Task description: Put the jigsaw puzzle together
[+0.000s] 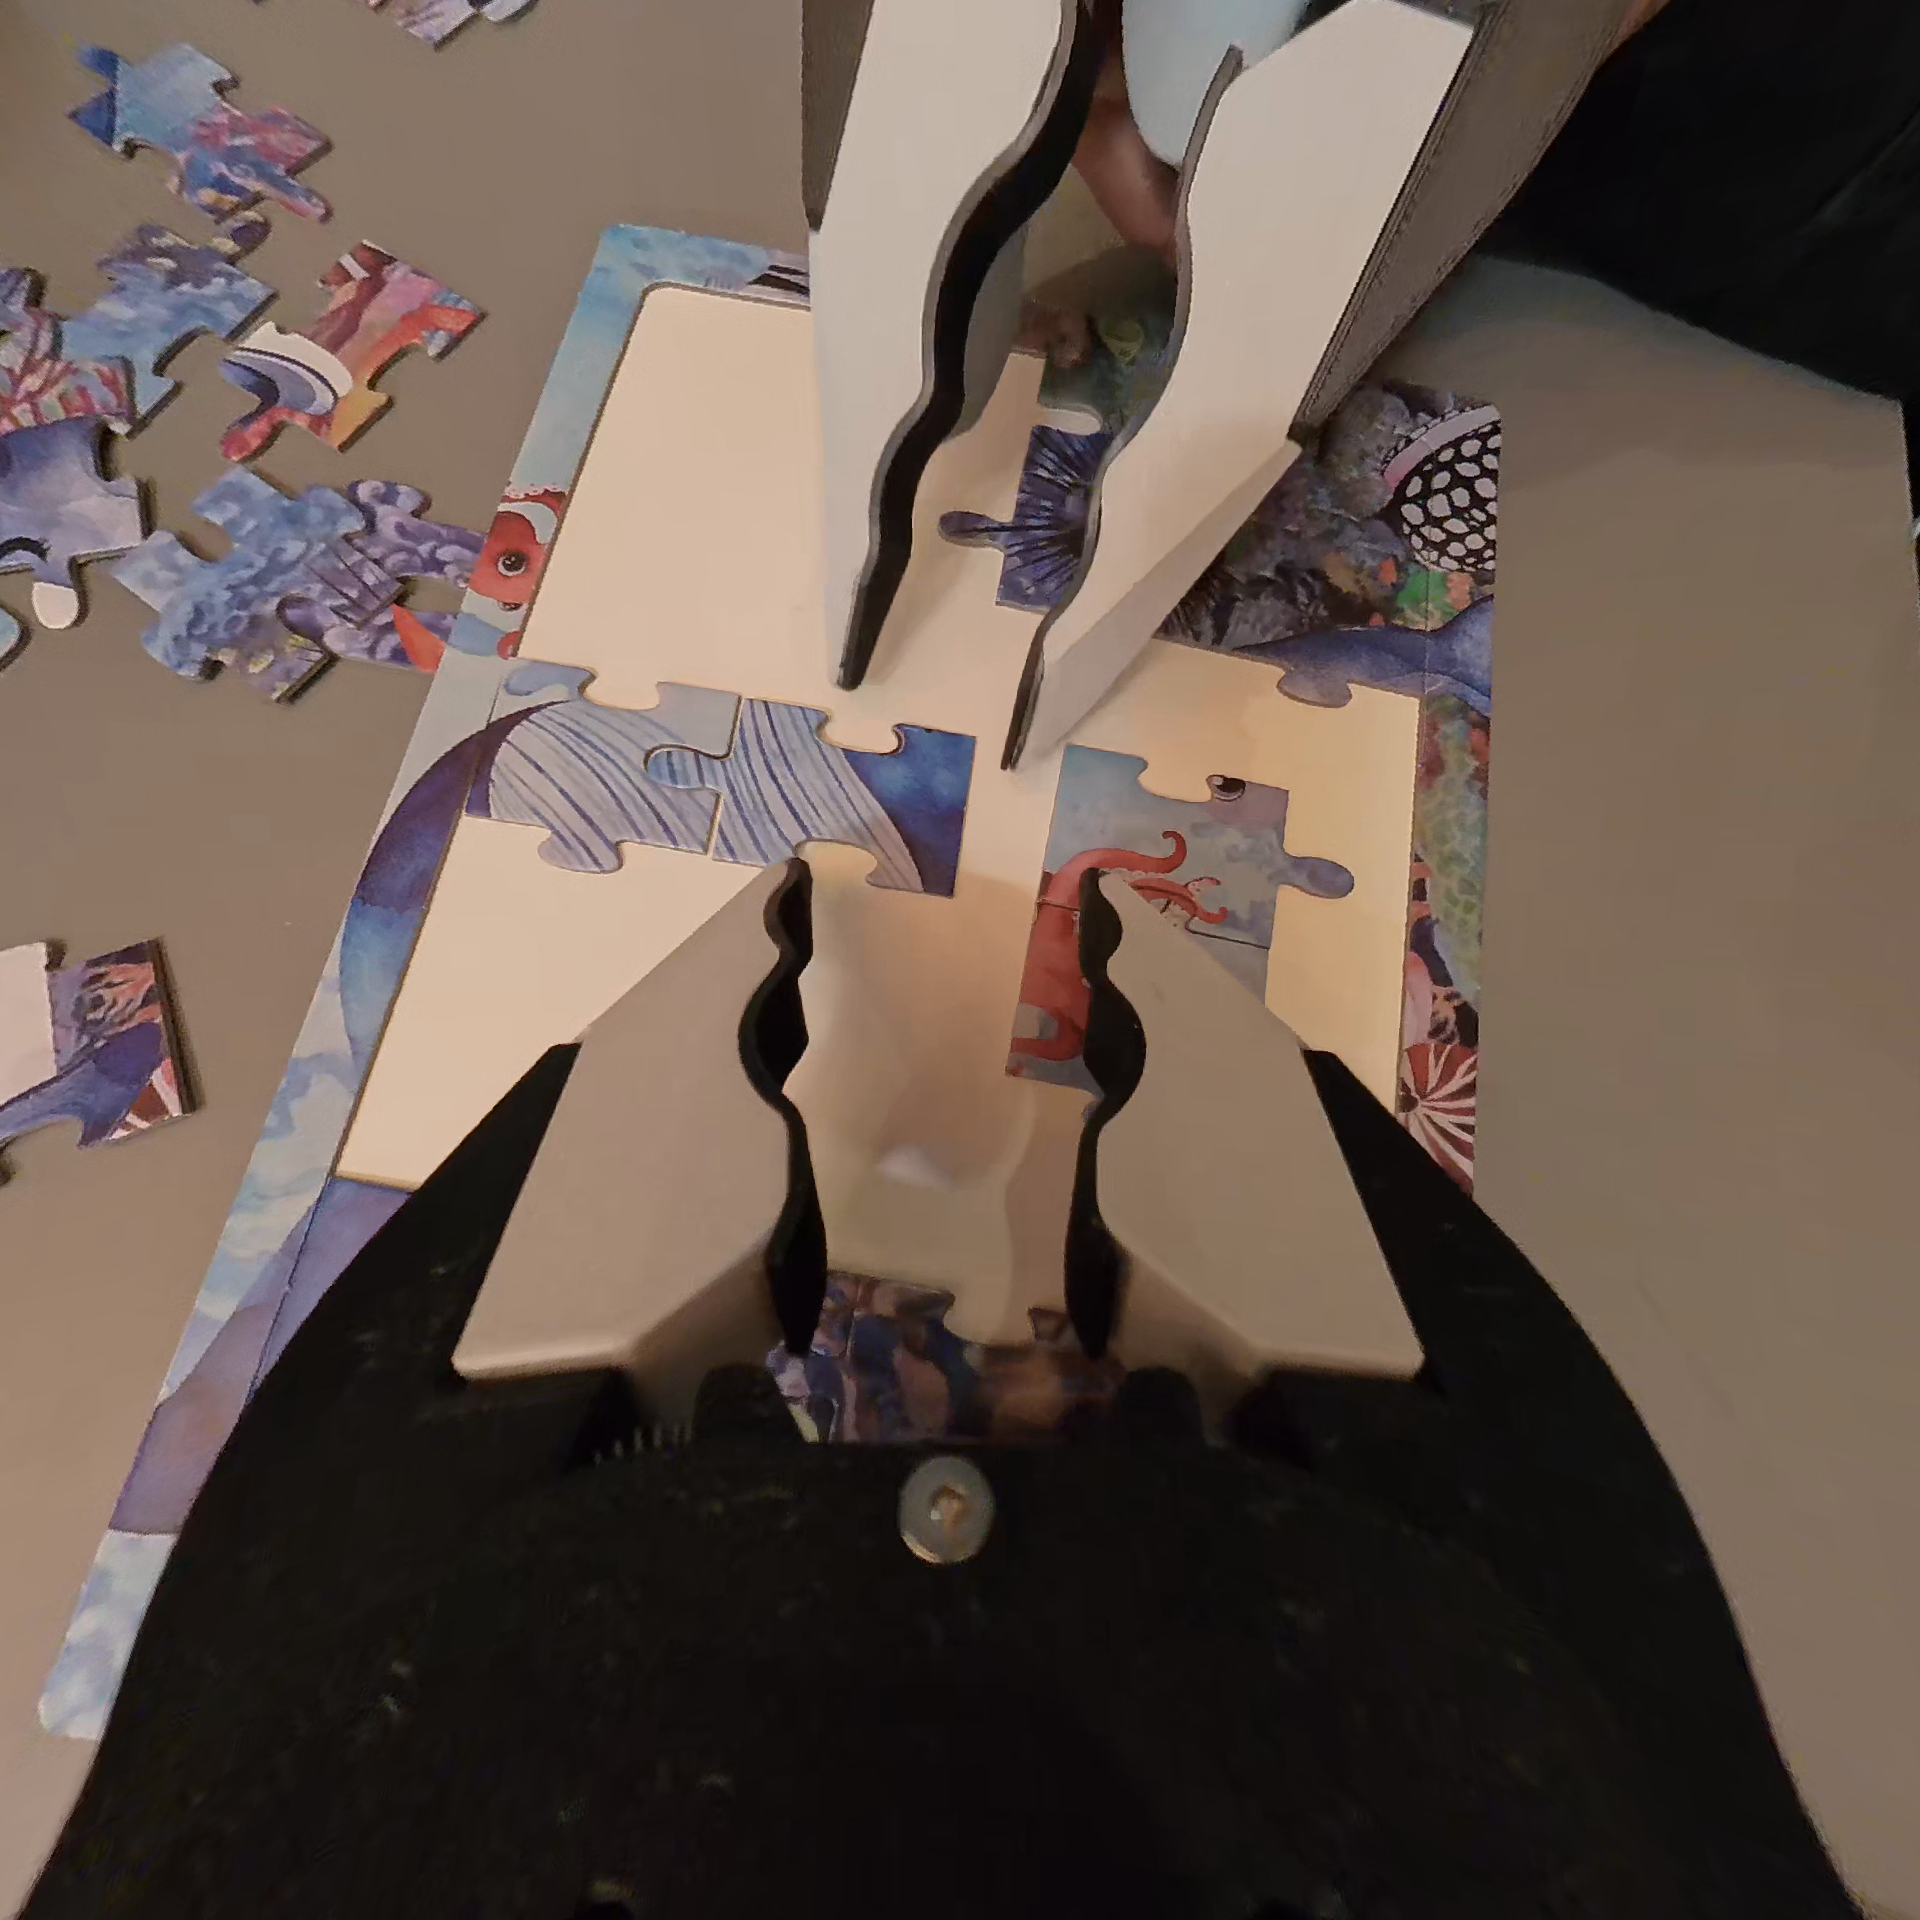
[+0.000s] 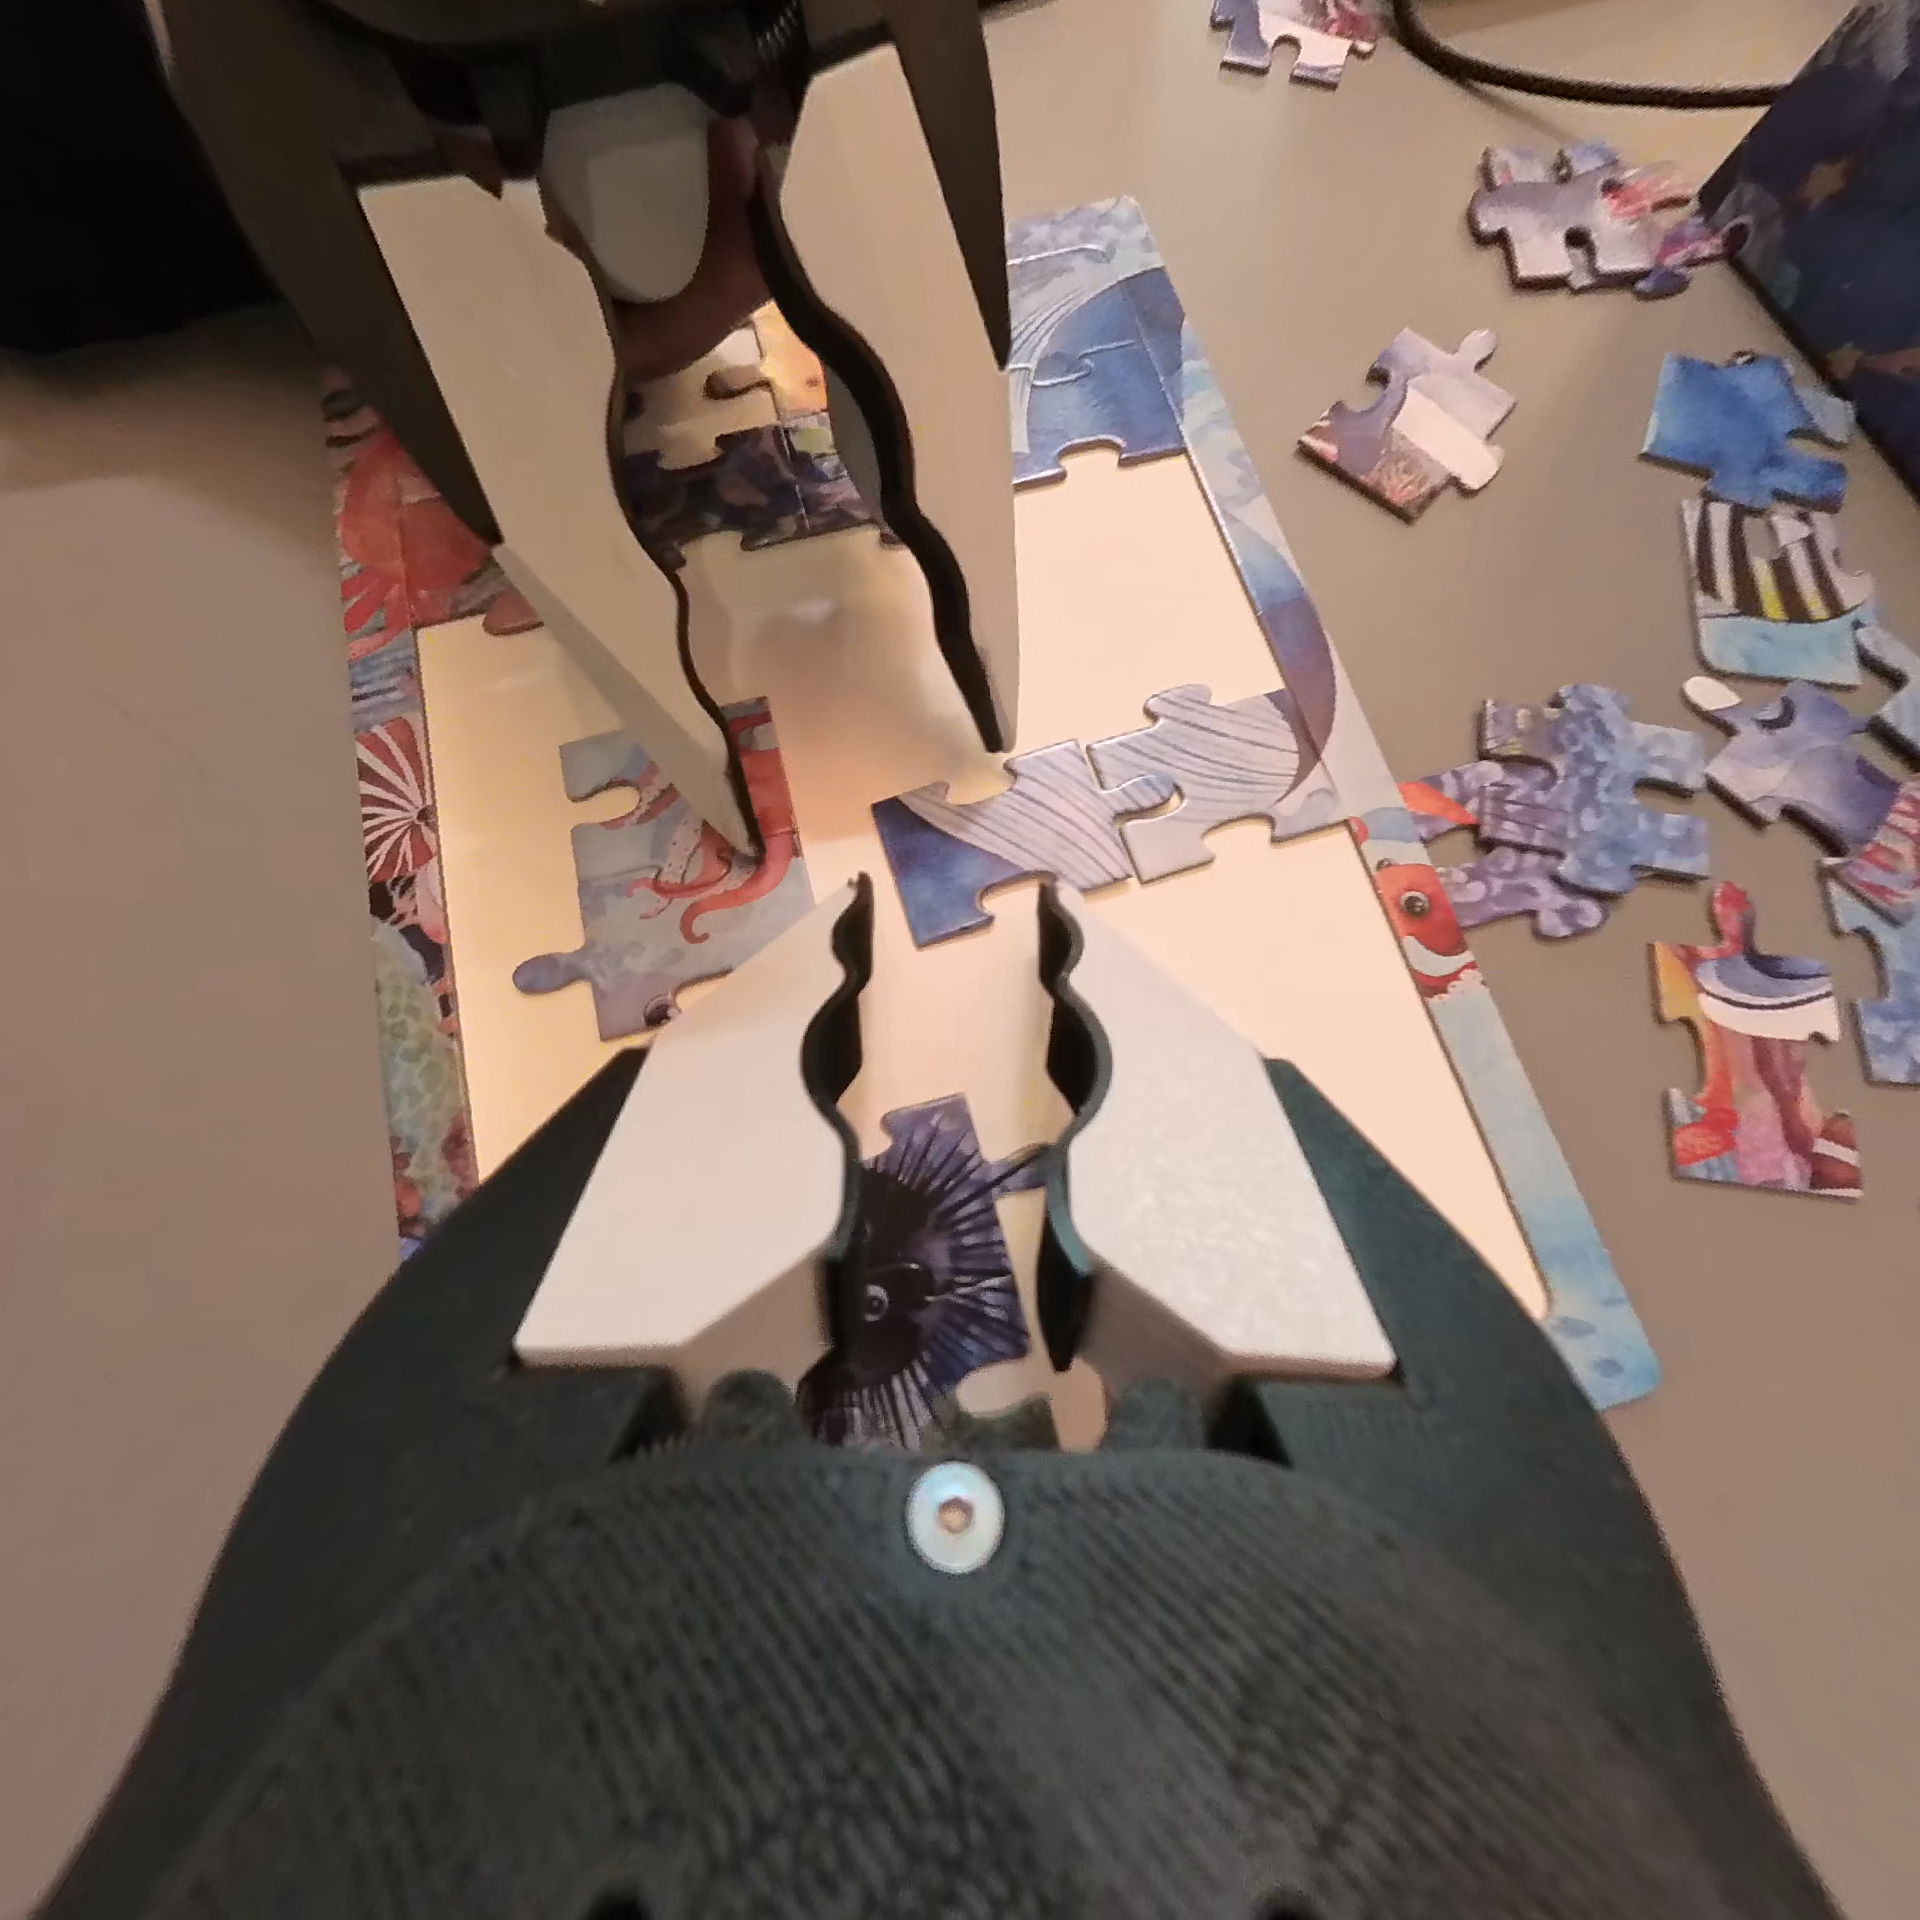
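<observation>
The puzzle frame point(image 1: 1449, 862) lies flat with a white base and a printed border; it also shows in the right wrist view point(image 2: 1496, 1132). Two joined striped whale pieces point(image 1: 727, 795) point(image 2: 1101, 810), red octopus pieces point(image 1: 1143, 914) point(image 2: 686, 873) and a purple sea urchin piece point(image 1: 1049, 520) point(image 2: 925, 1247) sit in it. My left gripper point(image 1: 943, 881) point(image 2: 868, 787) is open and empty, its tips over the whale and octopus pieces, spanning the bare gap between them. My right gripper point(image 2: 951, 891) point(image 1: 932, 719) faces it, open and empty, above the urchin piece.
Several loose pieces point(image 1: 260, 582) point(image 2: 1590, 800) lie on the grey table beside the frame's whale side. A dark blue box point(image 2: 1839, 208) and a black cable point(image 2: 1558, 88) are at the far corner. One loose piece point(image 1: 94, 1039) lies nearer me. The grippers are tip to tip, or close to it. The right tips stand about 7 cm off the purple sea urchin piece point(image 2: 925, 1247).
</observation>
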